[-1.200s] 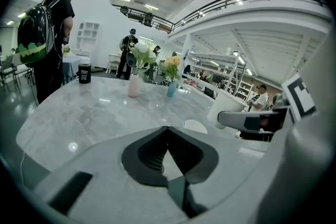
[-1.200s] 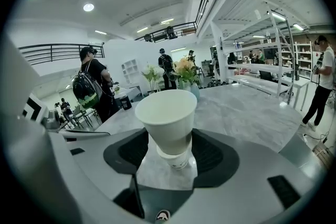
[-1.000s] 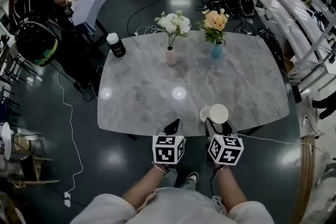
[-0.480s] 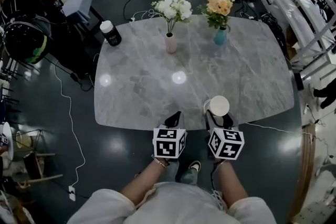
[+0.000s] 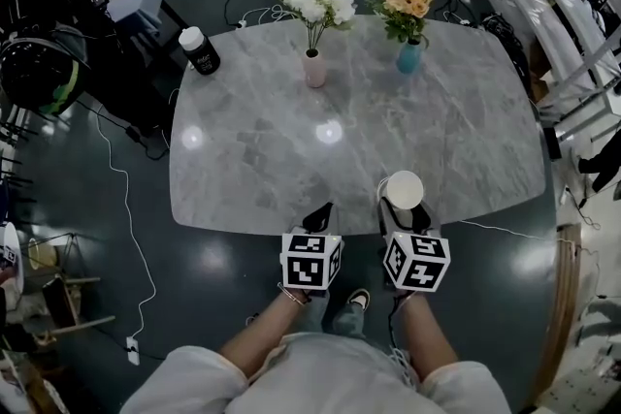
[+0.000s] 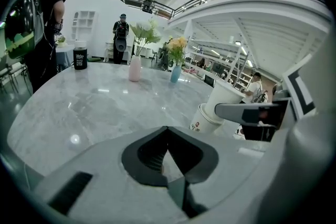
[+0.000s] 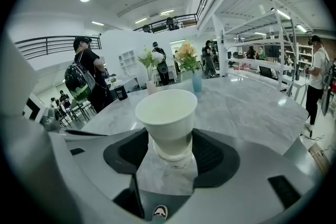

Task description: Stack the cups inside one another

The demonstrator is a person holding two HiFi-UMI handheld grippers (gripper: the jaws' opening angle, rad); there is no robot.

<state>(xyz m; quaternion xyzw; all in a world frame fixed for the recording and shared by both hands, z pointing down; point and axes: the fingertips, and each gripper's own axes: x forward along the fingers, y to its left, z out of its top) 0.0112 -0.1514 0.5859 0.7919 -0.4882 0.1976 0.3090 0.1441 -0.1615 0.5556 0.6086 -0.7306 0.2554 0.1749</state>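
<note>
Pale sleeves [image 5: 194,378], grey grippers [image 5: 320,212] [image 5: 403,210], black jaws

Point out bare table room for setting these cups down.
Bare: the middle of the table, between the near edge and the pink vase and blue vase, and the left side nearer than the black jar. Crowded only at the near edge, where the right gripper holds the cups.

Marble table [image 5: 252,150]: vases [image 5: 313,70], jar [image 5: 200,50], cups [image 5: 403,192]

Two white paper cups [image 5: 404,189], nested; one pink vase of white flowers [image 5: 313,69]; one blue vase of orange flowers [image 5: 408,57]; one black white-lidded canister [image 5: 199,50]; one grey marble bench [image 5: 262,141].
</note>
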